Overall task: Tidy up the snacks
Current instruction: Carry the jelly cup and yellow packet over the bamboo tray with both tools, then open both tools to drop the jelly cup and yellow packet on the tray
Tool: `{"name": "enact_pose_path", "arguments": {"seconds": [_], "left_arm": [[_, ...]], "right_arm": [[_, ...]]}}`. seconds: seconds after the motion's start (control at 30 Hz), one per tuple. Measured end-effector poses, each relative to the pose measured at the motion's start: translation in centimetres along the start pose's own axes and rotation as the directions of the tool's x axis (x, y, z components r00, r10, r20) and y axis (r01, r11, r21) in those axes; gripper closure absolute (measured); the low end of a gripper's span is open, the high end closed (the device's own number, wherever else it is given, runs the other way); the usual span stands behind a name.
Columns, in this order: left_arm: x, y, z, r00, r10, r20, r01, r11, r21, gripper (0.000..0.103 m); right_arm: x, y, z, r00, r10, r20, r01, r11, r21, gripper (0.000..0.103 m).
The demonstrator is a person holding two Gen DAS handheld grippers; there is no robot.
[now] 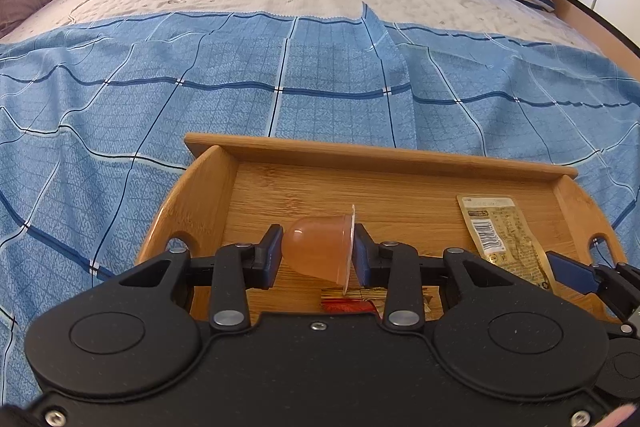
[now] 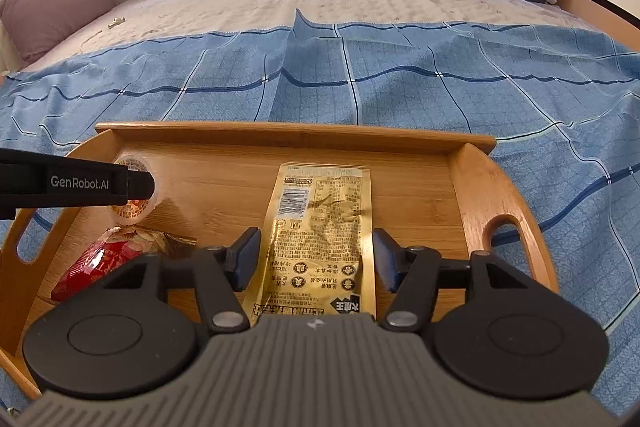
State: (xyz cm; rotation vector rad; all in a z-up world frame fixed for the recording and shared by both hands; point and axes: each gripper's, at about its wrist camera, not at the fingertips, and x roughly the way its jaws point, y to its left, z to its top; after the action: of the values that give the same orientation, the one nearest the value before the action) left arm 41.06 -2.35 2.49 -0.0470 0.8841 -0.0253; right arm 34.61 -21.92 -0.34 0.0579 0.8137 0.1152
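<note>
Left wrist view: the left gripper [image 1: 318, 257] pinches a jelly cup [image 1: 316, 251] lying on its side, dome toward the left pad, foil lid against the right pad, so its axis runs across the jaws. It hangs over the near left part of the wooden tray [image 1: 400, 155], above a red wrapper [image 1: 348, 305].

From the right wrist, the right gripper [image 2: 314, 259] stands with its jaws spread either side of a gold snack packet [image 2: 324, 227], pads not pressing it. The packet lies flat on the tray floor, its long axis running away from the camera, barcode end toward the far rim. The tray sits on a blue checked cloth [image 2: 360, 79] on the bed.
</note>
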Motion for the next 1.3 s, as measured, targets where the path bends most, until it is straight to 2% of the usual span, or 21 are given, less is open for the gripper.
{"name": "enact_pose_path", "arguments": {"seconds": [0.5,0.6,0.67,0.8,0.97,1.1,1.3], "left_arm": [[0.3,0.1,-0.3,1.0,0.002,0.001,-0.002,1.0,0.016,0.068],[0.0,0.0,-0.3,1.0,0.006,0.01,-0.006,1.0,0.026,0.066],[-0.3,0.0,-0.3,1.0,0.004,0.017,-0.005,1.0,0.026,0.058],[-1.9,0.4,-0.4,0.999,-0.023,0.038,0.023,1.0,0.013,0.019],[-5.0,0.1,-1.1,0.996,-0.016,0.084,0.01,0.998,0.069,0.015],[-7.8,0.3,-2.1,0.993,-0.036,0.109,0.028,0.997,0.071,0.013],[-12.3,0.5,-4.6,0.985,-0.056,0.162,0.038,0.993,0.108,0.009]], "right_arm": [[-0.1,0.2,-0.1,1.0,-0.007,0.006,0.007,1.0,-0.018,0.039],[-0.2,0.2,-0.1,1.0,-0.006,0.009,0.006,1.0,-0.013,0.034],[-0.4,0.1,-0.2,1.0,-0.003,0.01,0.003,1.0,-0.003,0.03],[-1.6,-0.3,-0.2,1.0,0.013,0.024,-0.013,1.0,0.004,0.027],[-4.3,-0.6,-0.4,0.997,0.017,0.072,-0.017,1.0,-0.001,0.021],[-6.8,-0.7,-1.0,0.994,0.031,0.106,-0.033,0.999,0.009,0.017],[-10.6,-0.6,-2.5,0.989,0.035,0.143,-0.037,0.999,0.014,0.013]]}}
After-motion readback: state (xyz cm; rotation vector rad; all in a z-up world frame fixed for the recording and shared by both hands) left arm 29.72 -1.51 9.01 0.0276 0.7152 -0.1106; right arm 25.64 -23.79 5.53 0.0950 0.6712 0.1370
